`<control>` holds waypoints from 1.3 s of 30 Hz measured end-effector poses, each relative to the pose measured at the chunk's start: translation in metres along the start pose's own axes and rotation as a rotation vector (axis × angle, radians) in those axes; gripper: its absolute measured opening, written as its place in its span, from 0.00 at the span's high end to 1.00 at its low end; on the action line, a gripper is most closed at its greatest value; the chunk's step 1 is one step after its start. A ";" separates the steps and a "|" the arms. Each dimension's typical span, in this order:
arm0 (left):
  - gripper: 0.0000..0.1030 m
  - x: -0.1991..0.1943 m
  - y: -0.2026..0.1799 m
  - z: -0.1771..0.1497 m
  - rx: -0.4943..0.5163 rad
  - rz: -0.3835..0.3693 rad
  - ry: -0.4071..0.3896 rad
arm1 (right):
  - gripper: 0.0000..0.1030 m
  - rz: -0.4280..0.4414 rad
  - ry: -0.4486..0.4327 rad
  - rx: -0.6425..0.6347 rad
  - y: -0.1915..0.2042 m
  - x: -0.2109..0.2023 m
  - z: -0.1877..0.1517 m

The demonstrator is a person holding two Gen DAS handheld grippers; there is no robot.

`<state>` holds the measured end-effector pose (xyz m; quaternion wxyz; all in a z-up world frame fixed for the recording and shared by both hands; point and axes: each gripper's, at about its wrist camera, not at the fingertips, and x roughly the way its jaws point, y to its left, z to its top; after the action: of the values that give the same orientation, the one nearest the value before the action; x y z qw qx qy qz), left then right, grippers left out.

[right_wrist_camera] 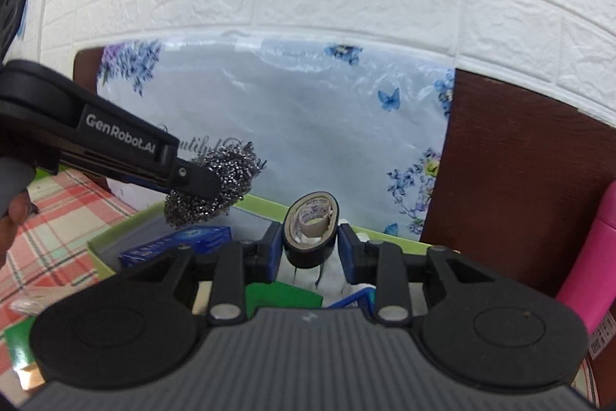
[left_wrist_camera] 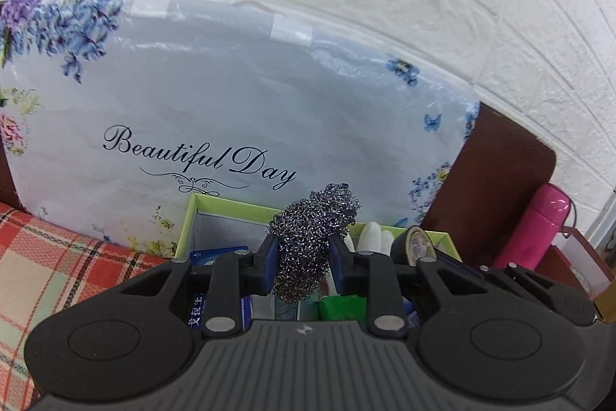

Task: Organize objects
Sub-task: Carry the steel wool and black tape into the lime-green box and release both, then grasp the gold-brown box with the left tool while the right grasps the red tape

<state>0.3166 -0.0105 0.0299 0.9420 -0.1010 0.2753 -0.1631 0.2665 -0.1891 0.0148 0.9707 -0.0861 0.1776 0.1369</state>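
We have the left gripper (left_wrist_camera: 302, 259) clamped on the steel scourer (left_wrist_camera: 312, 237) and the right gripper (right_wrist_camera: 310, 249) clamped on the tape roll (right_wrist_camera: 310, 234), both above the green box (right_wrist_camera: 127, 230) just ahead, which already holds several items; these two are not yet set down inside.

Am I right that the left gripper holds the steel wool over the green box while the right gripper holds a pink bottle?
Not quite. The right gripper holds a roll of black tape, not the pink bottle, which stands off to the side, as the right wrist view shows. The left gripper does hold the steel wool over the green box.
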 end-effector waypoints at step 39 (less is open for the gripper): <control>0.25 -0.102 -0.025 -0.059 0.064 0.228 0.035 | 0.00 0.023 0.010 0.137 0.015 -0.105 -0.043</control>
<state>0.1962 -0.0024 0.0375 0.9523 -0.0358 0.2959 -0.0651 0.1534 -0.2089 0.0122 0.9717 -0.0180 0.1926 0.1352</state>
